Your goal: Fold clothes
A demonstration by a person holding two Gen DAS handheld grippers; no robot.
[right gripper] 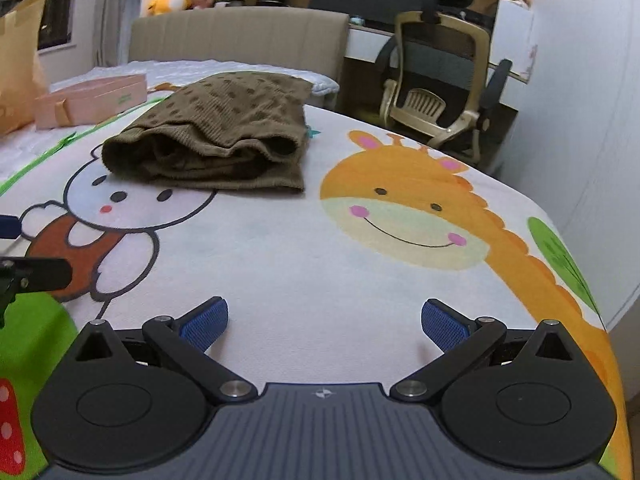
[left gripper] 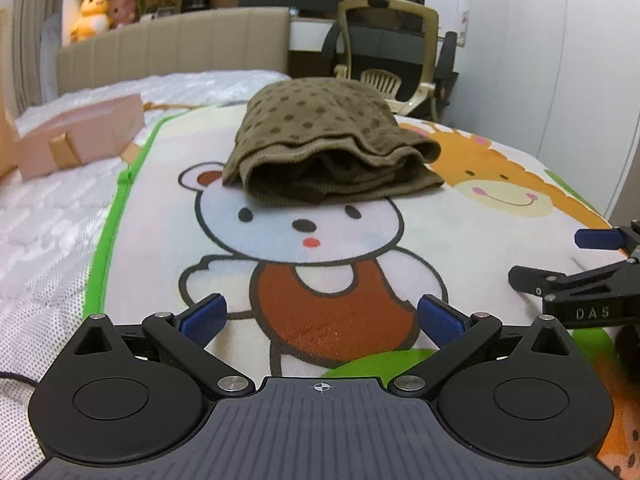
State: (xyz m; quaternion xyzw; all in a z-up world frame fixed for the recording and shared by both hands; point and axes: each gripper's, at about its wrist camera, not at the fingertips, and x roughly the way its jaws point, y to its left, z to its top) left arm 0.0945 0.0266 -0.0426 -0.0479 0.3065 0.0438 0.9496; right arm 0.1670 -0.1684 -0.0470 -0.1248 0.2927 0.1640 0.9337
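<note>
A brown dotted garment (left gripper: 320,140) lies folded in a thick stack on a cartoon-printed mat (left gripper: 460,240), over the bear's head. In the right wrist view the garment (right gripper: 216,136) sits ahead and to the left on the mat (right gripper: 300,248). My left gripper (left gripper: 322,316) stands wide open above the bear's red body, well short of the garment, with nothing between its blue pads. My right gripper (right gripper: 324,320) is also wide open over bare mat beside the giraffe print, holding nothing. The right gripper's fingers (left gripper: 560,280) show at the right edge of the left wrist view.
A pink box (left gripper: 80,136) lies on the white mattress to the left, by the beige headboard (left gripper: 172,48). An office chair (right gripper: 440,92) stands past the bed's far right side. Plush toys (left gripper: 96,12) sit on a shelf behind. The mat's edge drops off at right (right gripper: 592,300).
</note>
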